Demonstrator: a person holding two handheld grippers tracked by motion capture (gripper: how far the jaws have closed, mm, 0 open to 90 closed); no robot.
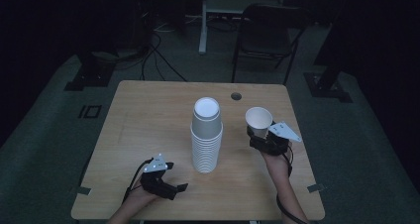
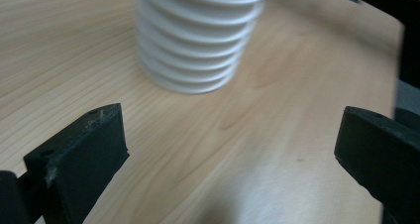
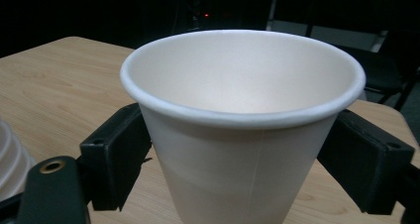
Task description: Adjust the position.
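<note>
- Our right tongs (image 1: 261, 133) grip one paper cup (image 1: 258, 120), mouth up, near the counter's (image 1: 148, 115) right edge.
- Our left tongs (image 1: 174, 177) gape wide and empty; next they steady the cup stack (image 1: 206, 137) at its base.

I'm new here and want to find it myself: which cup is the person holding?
Start at the wooden table and its tall stack of upside-down white cups in the middle. To the stack's right, the right gripper clasps a cup. It alone stands apart from the stack, mouth up.
</note>
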